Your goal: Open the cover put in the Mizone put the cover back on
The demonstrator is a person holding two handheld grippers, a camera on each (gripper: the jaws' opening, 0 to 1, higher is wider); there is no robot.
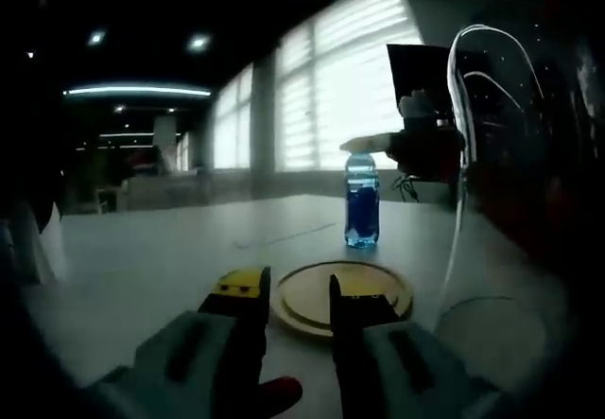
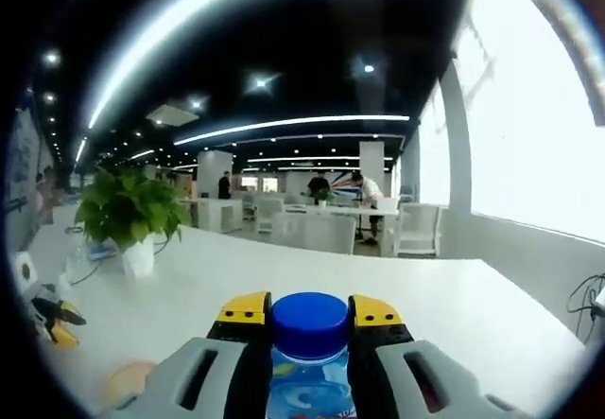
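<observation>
The white table (image 1: 170,249) spread wide under both grippers. On it lay a round wooden plate (image 1: 342,296), just ahead of the left gripper (image 1: 299,294), whose jaws stood apart and held nothing. Beyond the plate stood the blue bottle (image 1: 361,201), upright. The right gripper (image 2: 309,313) was closed on the bottle (image 2: 310,386) just below its blue cap (image 2: 309,323). A potted plant (image 2: 130,213) stood farther off.

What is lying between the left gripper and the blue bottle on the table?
In the left gripper view, a round wooden lid or plate lies on the white table between the left gripper and the bottle, just past its jaw tips.
</observation>
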